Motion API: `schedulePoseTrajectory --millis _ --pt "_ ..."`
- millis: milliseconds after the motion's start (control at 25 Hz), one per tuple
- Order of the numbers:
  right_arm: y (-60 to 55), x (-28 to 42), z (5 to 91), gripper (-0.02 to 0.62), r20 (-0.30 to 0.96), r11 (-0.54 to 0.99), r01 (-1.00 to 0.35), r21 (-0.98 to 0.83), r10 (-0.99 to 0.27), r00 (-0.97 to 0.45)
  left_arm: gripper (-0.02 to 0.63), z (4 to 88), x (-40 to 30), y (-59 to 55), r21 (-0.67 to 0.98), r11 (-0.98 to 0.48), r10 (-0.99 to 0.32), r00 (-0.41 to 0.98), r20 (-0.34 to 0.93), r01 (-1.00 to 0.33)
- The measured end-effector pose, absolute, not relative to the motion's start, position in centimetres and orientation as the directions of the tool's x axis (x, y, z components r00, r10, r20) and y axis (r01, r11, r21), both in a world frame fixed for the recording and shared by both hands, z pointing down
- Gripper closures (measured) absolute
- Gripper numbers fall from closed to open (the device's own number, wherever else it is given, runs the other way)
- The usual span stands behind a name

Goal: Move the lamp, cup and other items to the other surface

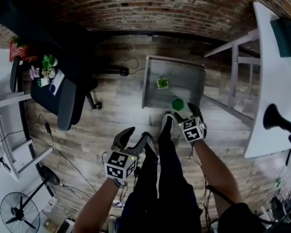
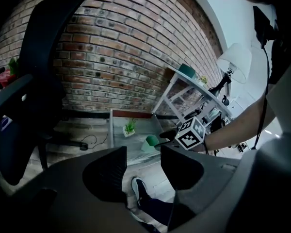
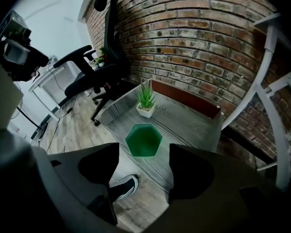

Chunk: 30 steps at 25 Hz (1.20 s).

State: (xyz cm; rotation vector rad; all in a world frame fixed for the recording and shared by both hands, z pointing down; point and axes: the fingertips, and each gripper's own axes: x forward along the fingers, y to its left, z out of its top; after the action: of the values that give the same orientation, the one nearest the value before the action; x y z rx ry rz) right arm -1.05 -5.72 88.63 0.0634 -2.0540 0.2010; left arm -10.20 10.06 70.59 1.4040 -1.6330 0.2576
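Claw on left [image 1: 137, 137] open, empty, one jaw lost against dark trousers [image 1: 160, 178]. Low worktop [image 1: 150, 81] holds plant [image 1: 162, 83] and green cup [image 1: 178, 104]. Right claw [image 1: 180, 114] open, just short of cup. Lamp [image 1: 276, 120] on white worktop [image 1: 269, 72], partly cut off.

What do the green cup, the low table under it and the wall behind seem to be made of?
The green cup: likely plastic, matte; uniform colour, crisp hexagonal rim. The low table: looks like grey wood or wood-print laminate; streaked grain lines. The wall: exposed brick, rough; mortar joints between red-brown blocks.
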Motion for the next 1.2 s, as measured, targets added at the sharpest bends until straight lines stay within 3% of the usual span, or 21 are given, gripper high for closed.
schedulePoseTrajectory --millis 160,360,480,560,920,1200 --pt "-5.6 -1.4 90.8 0.215 0.898 0.995 -0.029 -0.093 0.071 -0.435 0.397 71.5 -9.7 10.2 0.41 0.324 -0.661 0.106 0.743 -0.853" --pt "-5.6 -1.8 92.4 0.207 0.908 0.996 0.058 -0.071 0.088 -0.41 0.397 72.5 -8.7 10.8 0.421 0.317 -0.651 0.128 0.748 -0.85" --pt "-5.6 -2.1 92.9 0.219 0.908 0.994 0.093 -0.059 0.092 -0.409 0.397 72.8 -8.2 11.1 0.437 0.315 -0.651 0.143 0.746 -0.843" --pt "-5.3 -2.4 92.7 0.277 0.901 0.993 0.111 -0.047 0.09 -0.424 0.397 72.9 -8.0 11.4 0.444 0.317 -0.649 0.15 0.745 -0.838" --pt "-5.1 -3.0 89.0 0.293 0.873 0.997 0.052 -0.05 0.069 -0.483 0.397 70.9 -9.0 11.0 0.446 0.332 -0.675 0.12 0.728 -0.831" --pt "-3.7 -3.7 80.9 0.296 0.835 0.998 0.04 -0.054 0.067 -0.546 0.397 64.8 -10.4 10.9 0.425 0.319 -0.717 0.078 0.693 -0.847"
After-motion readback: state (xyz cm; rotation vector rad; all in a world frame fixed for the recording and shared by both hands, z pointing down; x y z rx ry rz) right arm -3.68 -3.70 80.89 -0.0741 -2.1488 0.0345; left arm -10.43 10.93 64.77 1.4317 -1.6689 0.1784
